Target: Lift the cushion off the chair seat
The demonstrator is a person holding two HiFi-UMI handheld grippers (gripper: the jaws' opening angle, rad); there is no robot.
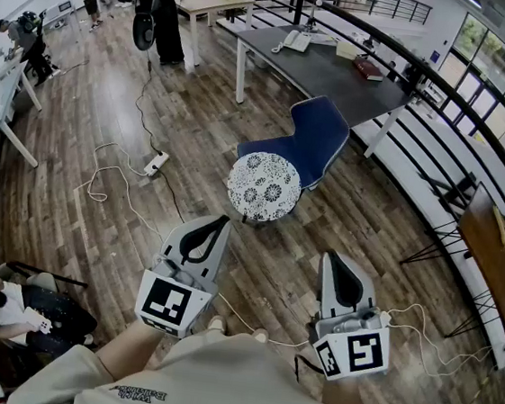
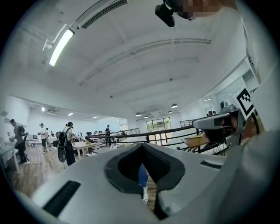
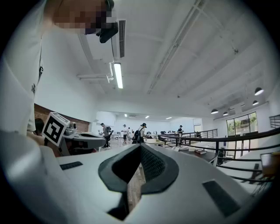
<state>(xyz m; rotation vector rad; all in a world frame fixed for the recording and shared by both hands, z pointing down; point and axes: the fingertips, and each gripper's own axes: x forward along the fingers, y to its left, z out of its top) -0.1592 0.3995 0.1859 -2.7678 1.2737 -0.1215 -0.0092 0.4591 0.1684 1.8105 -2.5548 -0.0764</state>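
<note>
The cushion (image 1: 264,186) hides the chair (image 1: 318,139) seat and nearly all beneath it. In the left gripper view only a sliver of both shows. A seated person (image 1: 40,313) is cut off at the head view's left edge.

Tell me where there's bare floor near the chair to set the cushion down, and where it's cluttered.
The wood floor is bare on the near side of the cushion, and also right of the chair toward the railing. Left of the chair is cluttered: white cables and a power strip trail across the boards. The dark table stands close behind the chair.
</note>
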